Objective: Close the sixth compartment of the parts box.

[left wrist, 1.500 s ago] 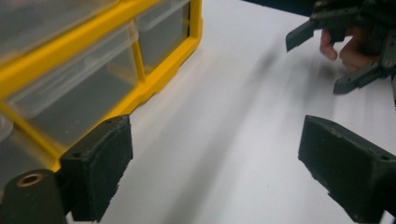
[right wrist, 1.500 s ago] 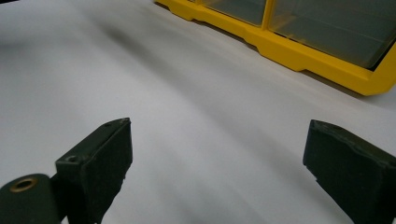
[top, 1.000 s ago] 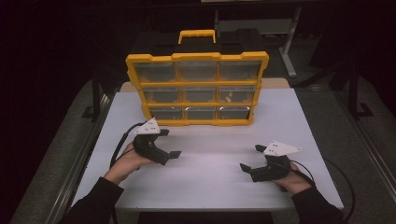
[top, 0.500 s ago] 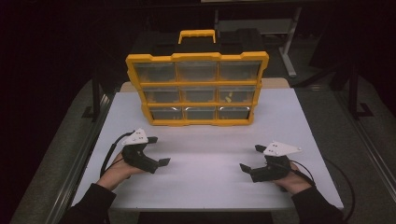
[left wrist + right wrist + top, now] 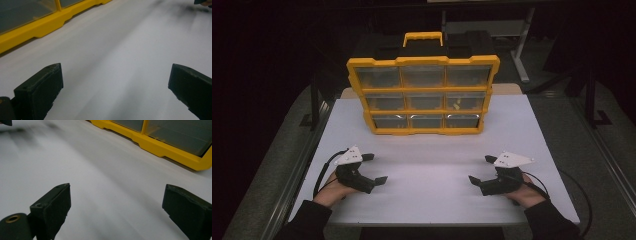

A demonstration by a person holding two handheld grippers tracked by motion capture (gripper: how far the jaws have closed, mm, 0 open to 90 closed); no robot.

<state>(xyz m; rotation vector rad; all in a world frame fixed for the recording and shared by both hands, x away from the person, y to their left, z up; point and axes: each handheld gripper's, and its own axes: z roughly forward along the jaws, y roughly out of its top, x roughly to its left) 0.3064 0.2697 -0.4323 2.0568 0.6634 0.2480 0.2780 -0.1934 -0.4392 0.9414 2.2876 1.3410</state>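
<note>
Both sets of jaws stand wide apart, holding nothing. The left gripper (image 5: 374,168) and right gripper (image 5: 479,169) rest near the table's (image 5: 432,150) front edge. The yellow organizer (image 5: 424,95) stands upright at the back edge; approach its drawers squarely, one drawer at a time.

A yellow organizer (image 5: 423,95) stands upright at the far middle of the white surface (image 5: 432,185), its front facing the person. It has nine clear drawers in three rows, all shut, and a yellow handle on top.
</note>
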